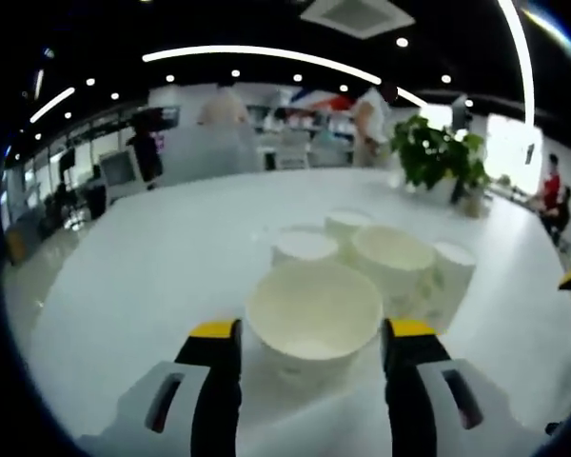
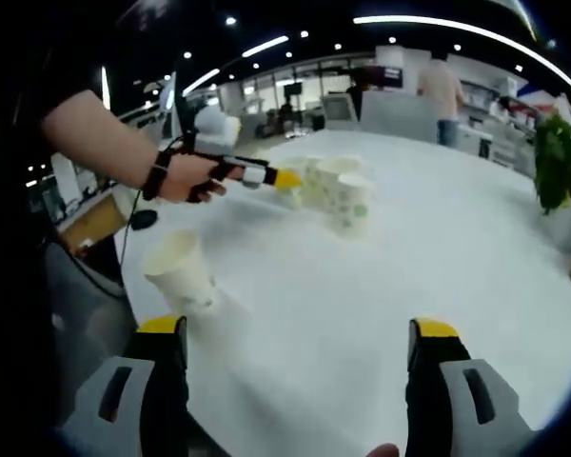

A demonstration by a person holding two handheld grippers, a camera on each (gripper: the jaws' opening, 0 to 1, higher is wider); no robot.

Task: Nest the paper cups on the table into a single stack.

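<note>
Paper cups (image 1: 385,262) are seen clustered on the white worktop (image 1: 171,257) in the left gripper view, with a potted plant (image 1: 438,157) standing beyond them towards the far edge; the nearest cup (image 1: 314,314) is framed between the yellow-tipped jaws of the left gripper (image 1: 314,333), which is held wide apart and is not seen pressing the cup's wall (whether a jaw touches it cannot be told). In the right gripper view the right gripper (image 2: 300,347) is spread wide with nothing between its jaws; a lone cup (image 2: 181,271) is seen upright near the worktop's near-left edge, well apart from the cluster; the left gripper is seen in a hand (image 2: 186,176), its tip at the cluster.
</note>
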